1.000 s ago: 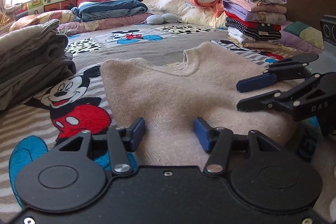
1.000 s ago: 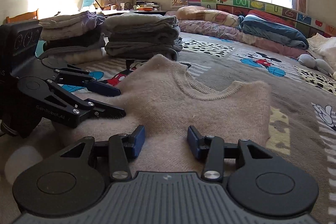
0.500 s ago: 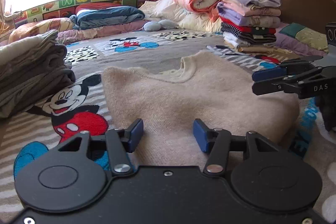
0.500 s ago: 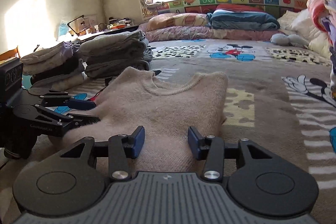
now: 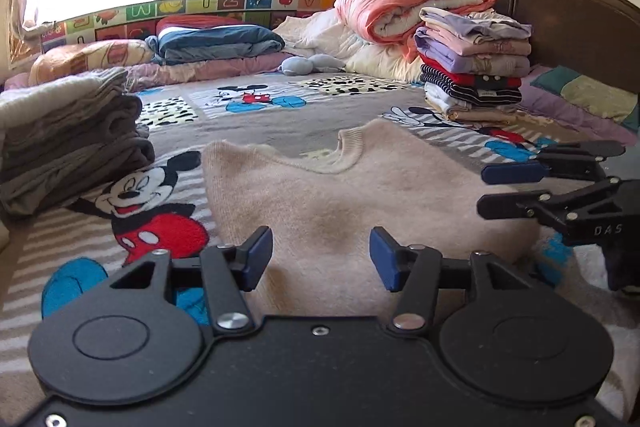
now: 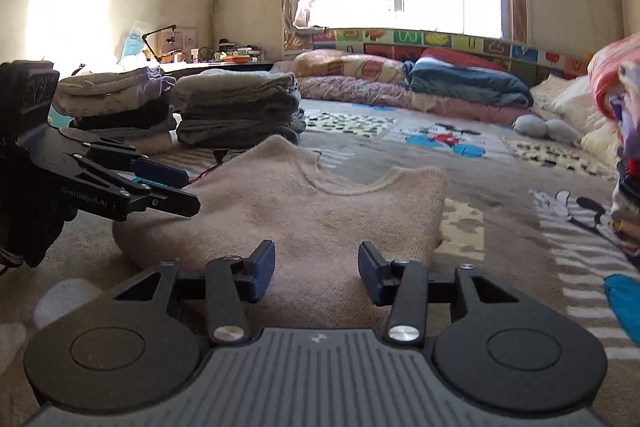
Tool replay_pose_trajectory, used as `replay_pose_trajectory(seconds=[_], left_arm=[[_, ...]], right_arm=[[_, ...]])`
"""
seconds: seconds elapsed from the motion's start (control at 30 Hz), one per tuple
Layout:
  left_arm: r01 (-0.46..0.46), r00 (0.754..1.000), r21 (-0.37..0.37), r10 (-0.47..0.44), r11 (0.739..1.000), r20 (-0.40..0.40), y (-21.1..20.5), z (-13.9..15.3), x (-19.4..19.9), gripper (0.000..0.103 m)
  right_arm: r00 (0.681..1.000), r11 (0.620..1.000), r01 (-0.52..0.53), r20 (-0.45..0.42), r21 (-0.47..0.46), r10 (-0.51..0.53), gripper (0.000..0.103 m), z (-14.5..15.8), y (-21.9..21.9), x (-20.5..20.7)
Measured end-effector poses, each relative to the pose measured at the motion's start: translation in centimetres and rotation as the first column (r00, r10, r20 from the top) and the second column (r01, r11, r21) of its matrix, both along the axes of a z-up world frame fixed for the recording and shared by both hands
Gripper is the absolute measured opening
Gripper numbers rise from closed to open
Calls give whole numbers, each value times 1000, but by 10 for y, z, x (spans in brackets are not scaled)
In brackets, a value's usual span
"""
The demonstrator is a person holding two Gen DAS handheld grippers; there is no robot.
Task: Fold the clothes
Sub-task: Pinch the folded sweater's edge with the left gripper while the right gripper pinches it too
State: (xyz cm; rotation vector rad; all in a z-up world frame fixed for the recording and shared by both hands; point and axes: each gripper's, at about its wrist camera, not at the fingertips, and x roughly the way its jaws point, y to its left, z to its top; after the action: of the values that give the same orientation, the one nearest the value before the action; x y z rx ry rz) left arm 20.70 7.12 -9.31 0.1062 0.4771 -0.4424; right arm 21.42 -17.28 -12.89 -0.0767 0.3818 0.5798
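Note:
A beige knit sweater (image 5: 360, 195) lies folded on the Mickey Mouse bedspread (image 5: 248, 123), neckline at the far side. It also shows in the right wrist view (image 6: 320, 211). My left gripper (image 5: 321, 257) is open and empty just above the sweater's near edge. My right gripper (image 6: 316, 269) is open and empty over the sweater's near edge. The right gripper also shows in the left wrist view (image 5: 486, 191), open beside the sweater's right edge. The left gripper shows in the right wrist view (image 6: 188, 189), open at the sweater's left edge.
A stack of grey folded clothes (image 5: 68, 143) sits left of the sweater. A stack of coloured folded clothes (image 5: 476, 67) sits at the far right by the headboard (image 5: 580, 27). Rolled quilts and pillows (image 5: 404, 7) line the far side under the window.
Both grippers have lifted and drawn back from the sweater. The right wrist camera has swung and tilted, so the sweater sits lower and the window higher in its view.

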Motion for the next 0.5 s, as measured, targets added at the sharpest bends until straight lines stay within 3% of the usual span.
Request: replay_pose_trajectory(seconds=[0.1,0.27,0.33,0.4,0.5], left_arm=[[-40,999,45,41,998,-16,-6,-15,-1,54],[-72,997,19,72,997,-18,-6,-6,-16,54],[-107,994,-72,105,992,-35,4,2,-23,54],[-170,985,-173,160,970,-71,16,6,-27,61],[-266,962,-326,227,907,-152,36,7,-27,63]], right_arm=[[999,1000,-7,-47,6,8,49,-9,5,4],[994,999,27,-104,27,-24,49,-5,3,-6],[994,999,33,-110,41,-28,50,-4,-2,-18],[993,995,55,-104,85,-46,51,4,-12,-28],[982,960,154,-144,233,-122,55,9,-36,-30]])
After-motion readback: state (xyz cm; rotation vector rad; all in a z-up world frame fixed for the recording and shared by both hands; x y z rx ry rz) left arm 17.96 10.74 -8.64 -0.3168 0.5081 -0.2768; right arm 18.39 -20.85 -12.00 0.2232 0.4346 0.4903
